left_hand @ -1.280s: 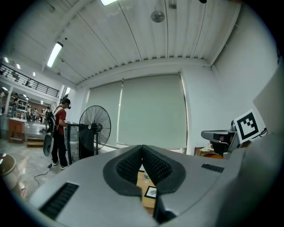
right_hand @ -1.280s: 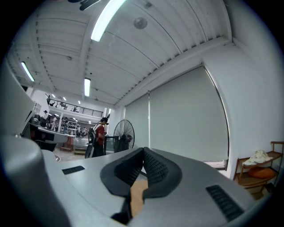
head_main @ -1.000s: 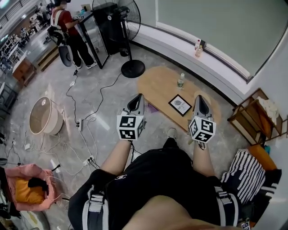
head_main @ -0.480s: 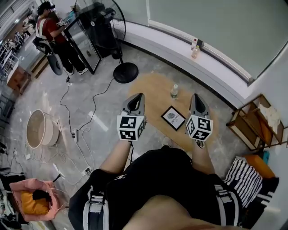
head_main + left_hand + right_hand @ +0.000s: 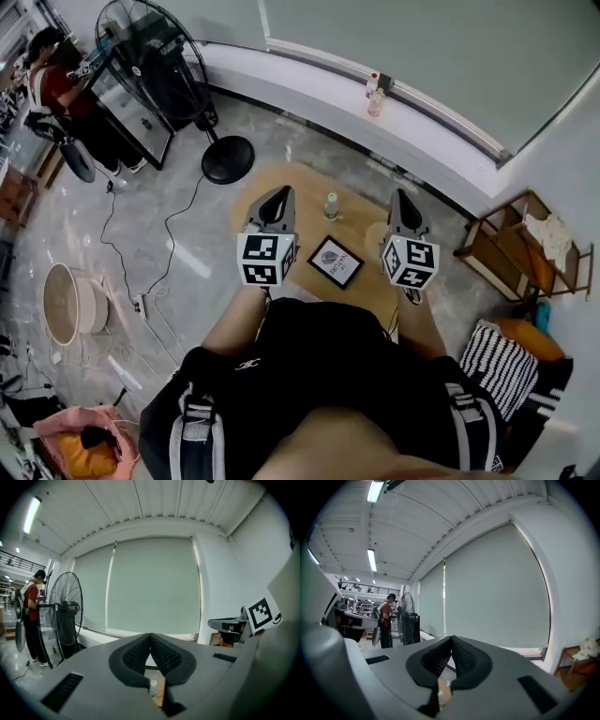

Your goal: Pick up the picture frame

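Note:
The picture frame (image 5: 335, 262), black with a white mat and a round emblem, lies flat on the low oval wooden table (image 5: 305, 197) in the head view. My left gripper (image 5: 278, 195) hangs shut above the table's left part, left of the frame. On the other side, my right gripper (image 5: 401, 202) is shut too, level with the table's right end. Neither touches the frame and both are empty. In the left gripper view the jaws (image 5: 150, 636) meet tip to tip; the right gripper view shows the same (image 5: 451, 639). The frame is hidden in both gripper views.
A small plastic bottle (image 5: 331, 205) stands on the table behind the frame, also visible as the bottle (image 5: 153, 689). A large floor fan (image 5: 150, 56) stands at the left by a person (image 5: 54, 84). Cables (image 5: 155, 281) cross the floor. A wooden rack (image 5: 511, 248) is at the right.
I have walked forward: the table and the frame slid down and left in the head view and now lie between the two grippers. Both grippers stayed shut.

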A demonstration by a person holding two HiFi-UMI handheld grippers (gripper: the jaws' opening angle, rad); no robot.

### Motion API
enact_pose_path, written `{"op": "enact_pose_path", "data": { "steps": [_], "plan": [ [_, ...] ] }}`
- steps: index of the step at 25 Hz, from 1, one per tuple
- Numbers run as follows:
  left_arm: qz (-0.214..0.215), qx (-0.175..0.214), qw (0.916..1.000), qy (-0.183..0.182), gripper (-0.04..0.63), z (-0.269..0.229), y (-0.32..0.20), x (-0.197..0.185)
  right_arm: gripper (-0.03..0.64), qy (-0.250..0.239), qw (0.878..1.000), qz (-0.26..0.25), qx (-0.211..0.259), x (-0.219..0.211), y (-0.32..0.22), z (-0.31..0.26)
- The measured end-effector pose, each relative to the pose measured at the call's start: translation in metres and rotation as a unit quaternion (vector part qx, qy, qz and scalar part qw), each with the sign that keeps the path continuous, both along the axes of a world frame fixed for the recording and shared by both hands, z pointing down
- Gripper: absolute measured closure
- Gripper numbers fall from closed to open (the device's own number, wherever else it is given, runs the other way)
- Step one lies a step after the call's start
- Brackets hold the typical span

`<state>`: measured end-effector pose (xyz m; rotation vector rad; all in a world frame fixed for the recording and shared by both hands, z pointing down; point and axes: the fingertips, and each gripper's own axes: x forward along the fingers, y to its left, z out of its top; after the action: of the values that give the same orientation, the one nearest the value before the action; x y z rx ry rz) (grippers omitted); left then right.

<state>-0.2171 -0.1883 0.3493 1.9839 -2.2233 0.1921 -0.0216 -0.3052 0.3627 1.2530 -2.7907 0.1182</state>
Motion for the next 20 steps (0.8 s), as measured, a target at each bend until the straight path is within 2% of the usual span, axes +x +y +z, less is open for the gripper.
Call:
{"op": "enact_pose_path", "data": {
  "steps": [3,7,12,20],
  "plan": [
    [0.029,-0.011,0.9995,0.005,0.574,0.009,-0.023,-0.008,0.601,0.003,1.0,0.026,-0.008,-0.002,-0.012,0.007],
    [0.09,-0.018,0.9958,0.001,0.574,0.013,-0.059,-0.017,0.601,0.01,0.997,0.071,-0.008,-0.006,-0.024,0.012],
    [0.162,-0.039,0.9861,0.001,0.574,0.022,-0.094,-0.021,0.6,0.006,0.988,0.149,-0.031,0.003,-0.029,0.026],
    [0.233,-0.062,0.9696,0.042,0.574,0.048,-0.136,-0.02,0.6,0.025,0.971,0.231,-0.051,0.021,-0.035,0.043]
  ]
}}
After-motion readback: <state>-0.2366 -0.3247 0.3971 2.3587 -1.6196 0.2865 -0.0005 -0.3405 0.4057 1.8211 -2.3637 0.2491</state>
